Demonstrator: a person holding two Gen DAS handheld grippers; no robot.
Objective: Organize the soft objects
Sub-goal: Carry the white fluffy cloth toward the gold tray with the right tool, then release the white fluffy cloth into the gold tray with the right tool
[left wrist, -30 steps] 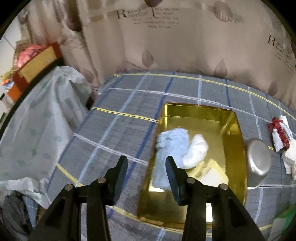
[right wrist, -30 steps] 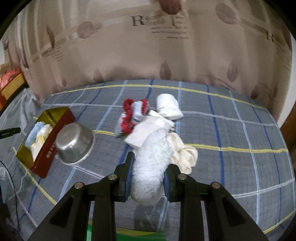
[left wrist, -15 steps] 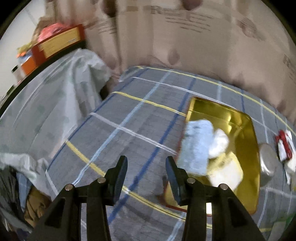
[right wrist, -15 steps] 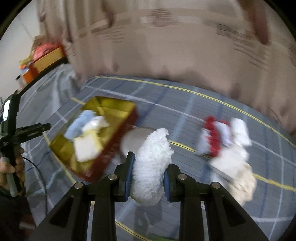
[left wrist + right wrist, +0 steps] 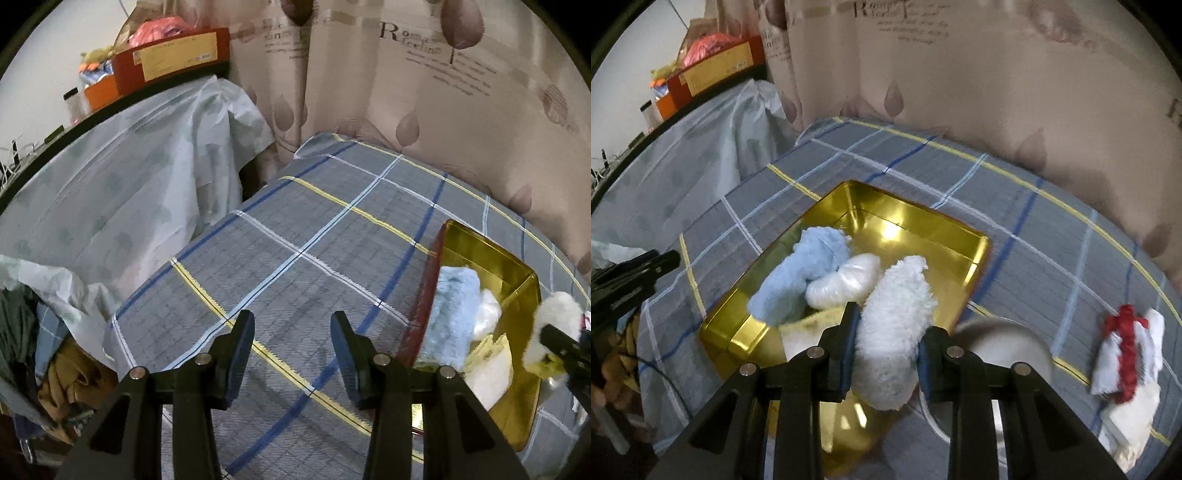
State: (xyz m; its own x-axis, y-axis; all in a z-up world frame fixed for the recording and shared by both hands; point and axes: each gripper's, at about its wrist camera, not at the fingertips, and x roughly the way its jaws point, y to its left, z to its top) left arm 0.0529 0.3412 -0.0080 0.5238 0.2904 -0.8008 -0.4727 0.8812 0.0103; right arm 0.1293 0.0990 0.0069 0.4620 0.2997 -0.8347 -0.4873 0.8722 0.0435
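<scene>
My right gripper (image 5: 886, 350) is shut on a fluffy white roll (image 5: 895, 332) and holds it over the near right part of the gold tin (image 5: 923, 218). The tin holds a light blue fluffy cloth (image 5: 801, 277), a white roll (image 5: 846, 284) and a pale yellow cloth (image 5: 809, 325). My left gripper (image 5: 292, 354) is open and empty over the plaid bedcover, left of the tin (image 5: 517, 302). In the left wrist view the fluffy white roll (image 5: 554, 314) shows at the right edge above the tin.
A steel bowl (image 5: 1004, 339) lies right of the tin. A red and white cloth pile (image 5: 1126, 354) lies at the far right. A table draped in pale plastic (image 5: 122, 184) stands left of the bed. Clothes (image 5: 62, 369) lie below at the left.
My right gripper has carried the fluffy white roll leftward from the cloth pile to above the tin. My left gripper has swung left, away from the tin.
</scene>
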